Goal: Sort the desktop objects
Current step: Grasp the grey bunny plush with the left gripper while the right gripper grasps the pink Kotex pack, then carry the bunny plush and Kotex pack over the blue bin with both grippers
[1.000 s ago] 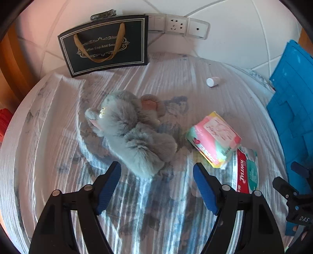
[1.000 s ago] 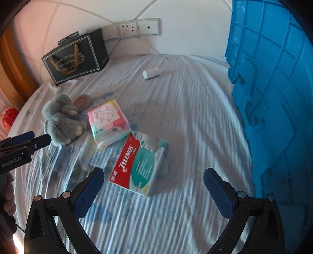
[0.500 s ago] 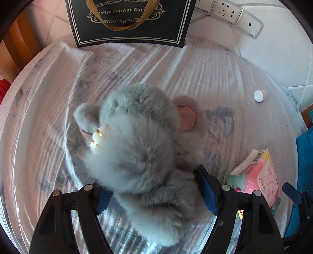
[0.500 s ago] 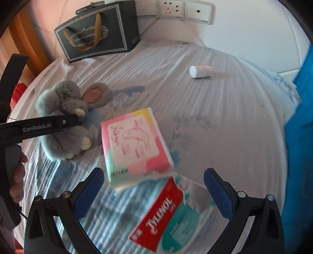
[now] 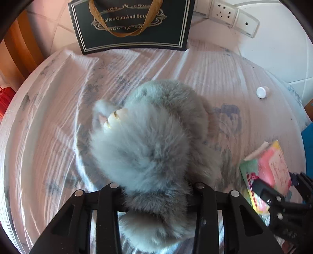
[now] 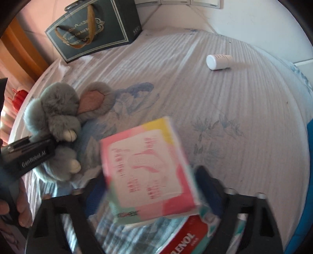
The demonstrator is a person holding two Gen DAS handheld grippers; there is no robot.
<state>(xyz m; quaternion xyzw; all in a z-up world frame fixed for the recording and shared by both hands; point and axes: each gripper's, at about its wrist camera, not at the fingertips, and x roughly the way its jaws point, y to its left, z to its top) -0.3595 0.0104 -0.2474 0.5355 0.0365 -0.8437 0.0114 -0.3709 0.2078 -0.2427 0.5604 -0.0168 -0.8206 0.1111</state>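
A grey plush elephant (image 5: 156,140) lies on the striped cloth; my left gripper (image 5: 156,187) is shut on its rear body. It also shows in the right wrist view (image 6: 58,121), with the left gripper (image 6: 31,154) clamped on it. My right gripper (image 6: 152,187) is shut on a pink, yellow and green tissue pack (image 6: 148,164), blurred by motion. The tissue pack also shows at the right of the left wrist view (image 5: 270,172). A red Tylenol box (image 6: 182,238) lies just below the pack.
A dark gift bag (image 5: 131,23) stands at the back by the wall sockets (image 5: 232,15). A small white bottle (image 6: 218,61) lies on its side at the back right; it also shows in the left wrist view (image 5: 262,92). A blue crate (image 6: 309,175) is at the right edge.
My left gripper moved onto the elephant and closed on it. My right gripper moved left from the Tylenol box to the tissue pack and closed on it.
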